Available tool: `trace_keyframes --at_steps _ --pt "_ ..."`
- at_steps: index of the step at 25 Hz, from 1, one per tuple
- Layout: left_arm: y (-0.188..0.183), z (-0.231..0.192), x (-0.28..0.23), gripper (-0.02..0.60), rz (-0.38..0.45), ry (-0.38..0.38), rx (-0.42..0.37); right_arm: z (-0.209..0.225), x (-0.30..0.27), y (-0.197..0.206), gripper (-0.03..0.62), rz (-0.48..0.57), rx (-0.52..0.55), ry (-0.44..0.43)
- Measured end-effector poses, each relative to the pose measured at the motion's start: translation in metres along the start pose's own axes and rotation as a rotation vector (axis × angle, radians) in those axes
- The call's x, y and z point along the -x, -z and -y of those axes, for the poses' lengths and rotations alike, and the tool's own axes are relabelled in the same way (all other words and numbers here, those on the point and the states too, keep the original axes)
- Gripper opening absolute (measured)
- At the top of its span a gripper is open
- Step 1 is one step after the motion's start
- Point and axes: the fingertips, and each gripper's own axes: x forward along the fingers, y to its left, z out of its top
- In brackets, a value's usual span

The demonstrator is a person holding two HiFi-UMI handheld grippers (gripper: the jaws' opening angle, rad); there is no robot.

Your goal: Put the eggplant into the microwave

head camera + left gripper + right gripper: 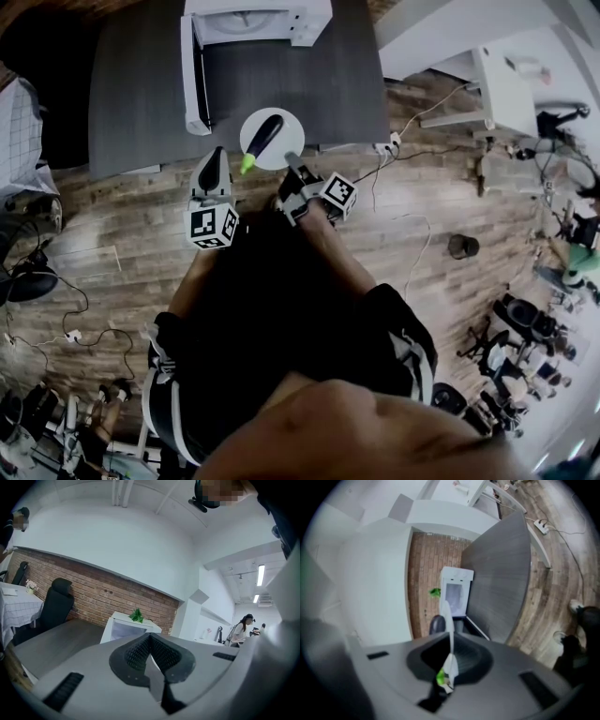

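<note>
- Left gripper (215, 157): smooth pale grey moulded shell with narrow black slots.
- Its pads (133, 654): black ribbed rubber, set in a dark recess.
- Right gripper (292, 161): the same grey shell and dark recess.
- White marker cube (214, 227) with black square patterns on each gripper.
- Black top (272, 300); black sleeves (161, 398) with white stripes.

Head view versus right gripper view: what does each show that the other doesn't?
Only the head view: the left gripper, and the plate seen as a full round. Only the right gripper view: the green plant by the microwave, and the brick wall. Both: the eggplant on the plate, the right gripper shut on its rim, the open microwave, the grey table.
</note>
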Motion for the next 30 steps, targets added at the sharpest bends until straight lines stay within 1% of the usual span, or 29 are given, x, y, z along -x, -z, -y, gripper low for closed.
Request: trace_keyframes --at_steps 6,10,14,20,26,30 --pt "-0.010 -0.019 0.003 0.035 -0.005 0.041 -0.033 0.002 -0.017 0.013 0.038 0.030 -0.025 -0.011" --pt "-0.013 -0.027 0.003 0.035 -0.014 0.073 -0.040 0.000 -0.030 0.021 0.037 0.044 -0.046 -0.028" --pt "-0.012 -0.029 0.002 0.035 -0.021 0.079 -0.040 -0.004 -0.039 0.024 0.037 0.036 -0.053 -0.030" --pt "-0.016 -0.026 -0.014 0.035 -0.012 0.050 -0.045 -0.009 -0.051 0.010 0.037 -0.003 -0.055 -0.026" --pt "-0.018 -0.011 -0.043 0.035 0.000 0.004 -0.060 -0.017 -0.071 -0.025 0.037 -0.070 0.003 -0.021" --pt "-0.019 -0.002 -0.071 0.035 0.010 -0.034 -0.054 -0.020 -0.089 -0.053 0.037 -0.117 0.036 -0.007"
